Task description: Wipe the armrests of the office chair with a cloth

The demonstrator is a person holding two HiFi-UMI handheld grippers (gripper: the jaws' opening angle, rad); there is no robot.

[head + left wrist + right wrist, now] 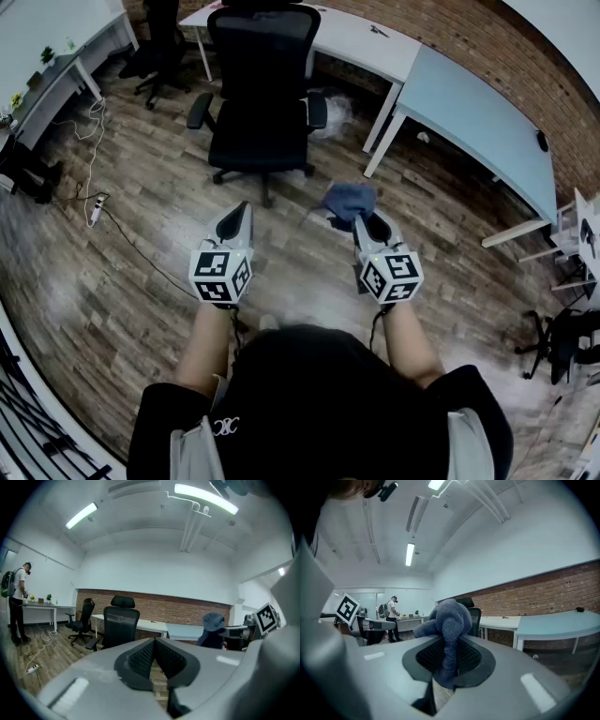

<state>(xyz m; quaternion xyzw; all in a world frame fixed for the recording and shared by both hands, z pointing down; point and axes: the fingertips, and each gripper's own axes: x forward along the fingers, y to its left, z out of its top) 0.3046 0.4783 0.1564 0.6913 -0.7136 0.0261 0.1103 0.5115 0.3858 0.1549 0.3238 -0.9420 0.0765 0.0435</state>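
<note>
None of the wiping is looking done from here, and I am judging the task to be at its very start.

At the lower left of the head view, the left gripper point(239, 214) is hovering over the wooden floor point(141, 272), well apart from the chair. In the left gripper view its jaws are pressing together with nothing between them, so that gripper point(153, 641) is carrying nothing.

In the upper middle of the head view, the office chair point(258, 94) is standing in front of a white desk point(375, 37). Its armrest at picture left point(199, 111) and its armrest at picture right point(317, 110) are both lying bare, with no gripper and no cloth near either. The left gripper view is showing the same chair point(119, 625) some way ahead.

Right of centre, the right gripper point(370, 227) is pointing toward the chair and pinching the blue-grey cloth point(350, 201), which is bunching up beyond the jaw tips. In the right gripper view the cloth point(449, 625) is running down between the two jaws, which are clamping on it, with most of the fabric mounding above them.

Judging by this, the cloth is already in hand. What is remaining is the approach to the chair, then the wipe along one armrest and then the other.
</note>
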